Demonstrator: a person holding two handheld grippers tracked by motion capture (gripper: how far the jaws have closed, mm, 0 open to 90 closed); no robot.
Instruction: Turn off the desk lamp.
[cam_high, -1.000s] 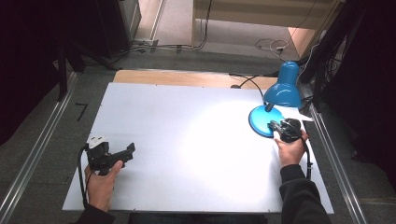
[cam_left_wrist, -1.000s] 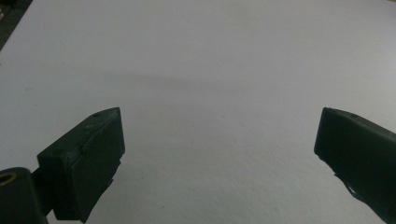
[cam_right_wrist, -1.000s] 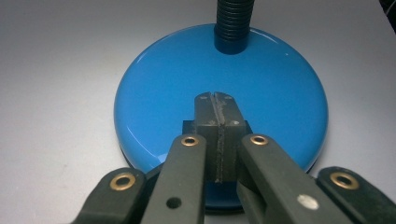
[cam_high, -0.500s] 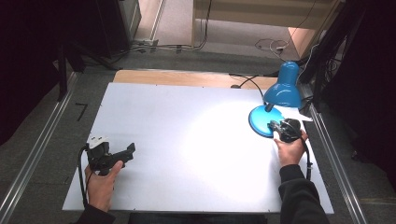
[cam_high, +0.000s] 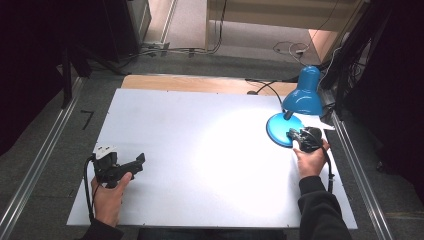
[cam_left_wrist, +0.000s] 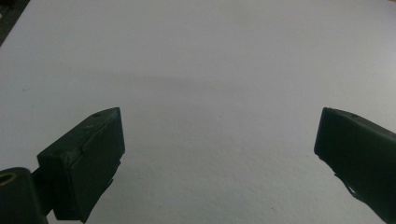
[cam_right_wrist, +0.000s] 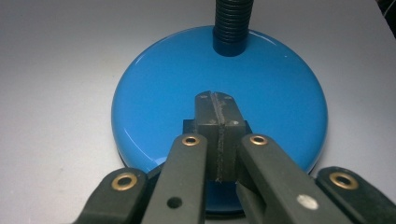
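A white bench carried a blue desk lamp at its far right corner, lit and throwing a bright pool of light onto the middle of the board. The lamp's round blue base sat flat on the bench, with a dark ribbed neck rising from its far side.

The right gripper was over the near part of that base, its two black jaws pressed together with nothing between them. Their joined tips sat above a small dark block on the base, possibly the lamp's switch, though the jaws covered most of it and I could not tell whether they touched it. In the high view the right gripper lay at the near edge of the base, held by the right hand, with a dark sleeve behind it.

The left gripper was well apart from the lamp, at the near left part of the bench, gripped by the left hand. In the left gripper view its jaws stood wide apart over bare white bench, holding nothing. A black cable trailed from it towards the person.
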